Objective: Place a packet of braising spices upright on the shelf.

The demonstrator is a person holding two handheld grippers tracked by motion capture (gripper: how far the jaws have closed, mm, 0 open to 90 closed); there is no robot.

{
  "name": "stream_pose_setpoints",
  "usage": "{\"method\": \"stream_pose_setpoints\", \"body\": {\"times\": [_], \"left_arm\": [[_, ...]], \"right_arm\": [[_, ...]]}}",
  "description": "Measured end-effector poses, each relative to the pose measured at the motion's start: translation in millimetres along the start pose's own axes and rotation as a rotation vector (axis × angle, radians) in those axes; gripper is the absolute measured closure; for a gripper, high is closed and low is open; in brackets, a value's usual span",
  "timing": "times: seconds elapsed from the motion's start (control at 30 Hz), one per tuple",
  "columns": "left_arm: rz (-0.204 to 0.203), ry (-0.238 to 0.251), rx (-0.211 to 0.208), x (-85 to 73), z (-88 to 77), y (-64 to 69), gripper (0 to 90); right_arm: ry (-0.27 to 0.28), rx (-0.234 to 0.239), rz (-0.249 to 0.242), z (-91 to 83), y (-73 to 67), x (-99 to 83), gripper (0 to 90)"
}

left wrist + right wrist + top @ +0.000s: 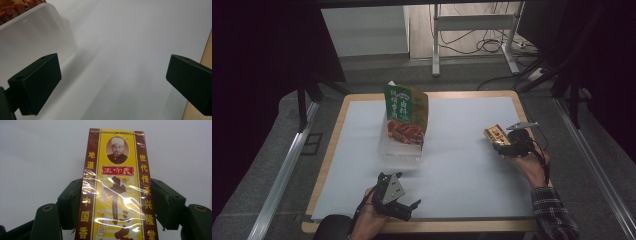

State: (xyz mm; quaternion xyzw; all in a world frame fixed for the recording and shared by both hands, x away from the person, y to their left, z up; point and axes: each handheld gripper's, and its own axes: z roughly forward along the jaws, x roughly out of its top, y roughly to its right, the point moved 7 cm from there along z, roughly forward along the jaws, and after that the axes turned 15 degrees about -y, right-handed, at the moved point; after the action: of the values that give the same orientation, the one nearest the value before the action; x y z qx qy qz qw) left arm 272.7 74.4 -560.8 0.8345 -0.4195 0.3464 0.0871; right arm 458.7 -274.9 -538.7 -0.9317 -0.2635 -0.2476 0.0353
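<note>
A green and red food bag [406,119] stands upright in a clear plastic tub [398,151] at mid-table; the tub's white wall [37,40] fills the upper left of the left gripper view. My left gripper [408,209] lies near the front edge, open, with nothing between its jaws [113,82]. My right gripper [507,146] is at the right side, shut on a yellow and brown spice box [497,135]. In the right gripper view the spice box [116,187], wrapped in film, stands between the two jaws.
The white mat [462,150] covers a wooden table [329,145]; its wood edge [206,55] shows close to my left gripper. A metal stand [474,30] and cables lie on the floor beyond the table.
</note>
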Motion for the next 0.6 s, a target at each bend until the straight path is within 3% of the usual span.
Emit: {"method": "stream_pose_setpoints", "body": {"times": [0.43, 0.6], "left_arm": [[-0.001, 0.001, 0.002, 0.2, 0.4, 0.6, 0.0], [0.001, 0.000, 0.002, 0.3, 0.7, 0.8, 0.0]], "right_arm": [[-0.008, 0.073, -0.120, -16.8, -40.4, -26.8, 31.3], [-0.020, 0.083, -0.142, -19.2, -47.9, -37.4, 31.3]]}}
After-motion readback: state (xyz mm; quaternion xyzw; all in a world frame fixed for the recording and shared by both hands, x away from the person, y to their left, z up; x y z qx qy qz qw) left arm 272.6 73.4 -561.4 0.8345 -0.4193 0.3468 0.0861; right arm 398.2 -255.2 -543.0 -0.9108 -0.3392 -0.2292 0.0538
